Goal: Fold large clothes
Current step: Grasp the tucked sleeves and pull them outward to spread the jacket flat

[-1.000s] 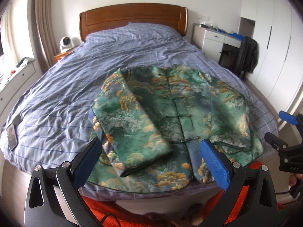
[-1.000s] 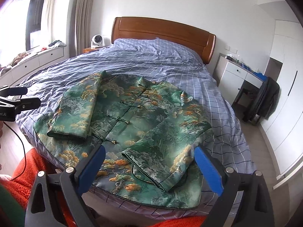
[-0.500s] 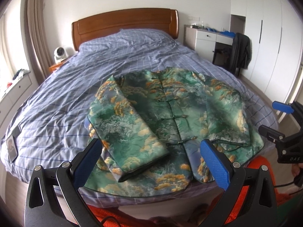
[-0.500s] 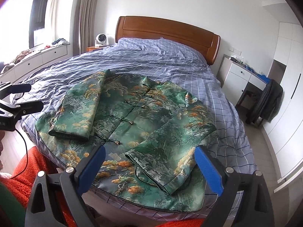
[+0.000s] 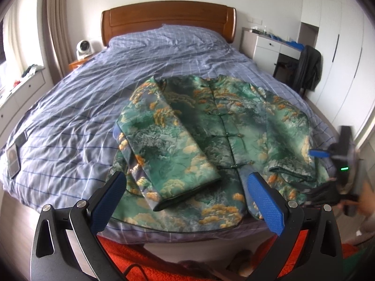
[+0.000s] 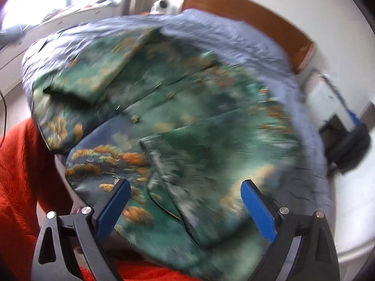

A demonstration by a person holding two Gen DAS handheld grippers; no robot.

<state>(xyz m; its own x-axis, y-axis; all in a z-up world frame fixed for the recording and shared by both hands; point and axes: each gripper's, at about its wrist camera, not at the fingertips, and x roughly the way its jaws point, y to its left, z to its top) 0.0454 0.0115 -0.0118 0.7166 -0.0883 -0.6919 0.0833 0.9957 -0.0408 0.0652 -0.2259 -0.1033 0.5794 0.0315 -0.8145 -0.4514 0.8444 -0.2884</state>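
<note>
Two open claws, left claw (image 5: 185,199) and right claw (image 6: 185,210), one jacket (image 5: 211,140), two folded sleeves.

Pretty ordinary bedroom, white walls and daylight coming in from a window (image 5: 7,35) on the left with beige curtains (image 5: 58,23) next to it. Big bed with a wrinkled blue checked cover (image 5: 77,107) and a curved reddish-brown wooden headboard (image 5: 168,21). Small white round fan (image 5: 82,47) sits on a wooden nightstand (image 5: 78,63) by the headboard. On the right there's a white desk with drawers (image 5: 267,46), a dark garment draped over a chair (image 5: 308,69), and tall white wardrobe doors (image 5: 339,46). Low white cabinet (image 5: 21,91) runs under the window.
</note>
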